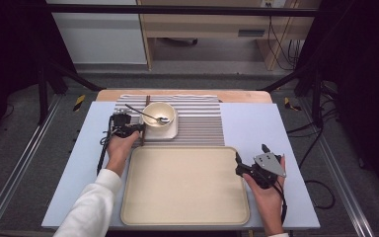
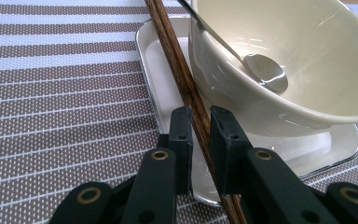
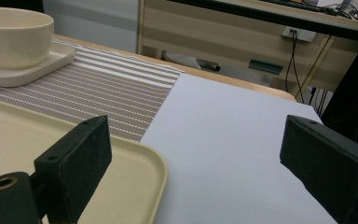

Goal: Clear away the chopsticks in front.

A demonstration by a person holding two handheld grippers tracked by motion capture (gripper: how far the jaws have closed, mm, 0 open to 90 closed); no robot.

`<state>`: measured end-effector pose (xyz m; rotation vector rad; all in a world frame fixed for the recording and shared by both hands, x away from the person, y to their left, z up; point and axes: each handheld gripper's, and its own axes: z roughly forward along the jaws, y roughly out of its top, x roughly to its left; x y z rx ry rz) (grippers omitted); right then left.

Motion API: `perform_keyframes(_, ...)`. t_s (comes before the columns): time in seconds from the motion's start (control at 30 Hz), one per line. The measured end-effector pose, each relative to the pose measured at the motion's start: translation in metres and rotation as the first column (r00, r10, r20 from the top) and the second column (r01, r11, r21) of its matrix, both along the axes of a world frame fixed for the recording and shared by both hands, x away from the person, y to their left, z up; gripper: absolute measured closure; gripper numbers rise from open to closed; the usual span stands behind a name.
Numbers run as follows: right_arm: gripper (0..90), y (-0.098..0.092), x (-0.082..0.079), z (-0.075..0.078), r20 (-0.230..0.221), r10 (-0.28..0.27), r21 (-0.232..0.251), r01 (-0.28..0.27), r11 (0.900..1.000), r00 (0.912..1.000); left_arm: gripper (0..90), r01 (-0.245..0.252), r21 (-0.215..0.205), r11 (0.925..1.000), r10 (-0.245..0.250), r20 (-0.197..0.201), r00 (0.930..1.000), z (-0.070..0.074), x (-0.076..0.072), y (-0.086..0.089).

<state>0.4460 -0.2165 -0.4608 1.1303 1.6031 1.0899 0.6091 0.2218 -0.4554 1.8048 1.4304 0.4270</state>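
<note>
Gripping the chopsticks

Our left gripper (image 2: 200, 128) clamps the dark wooden chopsticks (image 2: 179, 65); the right gripper (image 3: 196, 163) gapes idle; the beige plastic tray (image 1: 185, 185) awaits everything.

Lab: black camera frame (image 1: 49, 74), loose cables (image 1: 281, 47)

The chopsticks (image 2: 186, 88) run off the top edge, their near ends hidden behind the left claw (image 2: 200, 140) (bowl (image 2: 307, 60) cropped too).
</note>
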Motion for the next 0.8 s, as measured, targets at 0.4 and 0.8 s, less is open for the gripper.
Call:
perform_keyframes(0.4, 9.0, 0.0002, 0.0001, -0.0002, -0.003, 0.001, 0.002, -0.001, 1.0, 1.0, 80.9, -0.001, -0.003, 1.0, 0.001, -0.004, 1.0, -0.0037, 0.0021, -0.0016)
perform_keyframes(0.8, 9.3, 0.0008, 0.0004, -0.0007, -0.006, 0.005, -0.004, -0.005, 1.0, 1.0, 82.2, -0.025, -0.018, 0.9995, 0.025, -0.012, 0.9996, -0.0069, 0.0039, -0.0018)
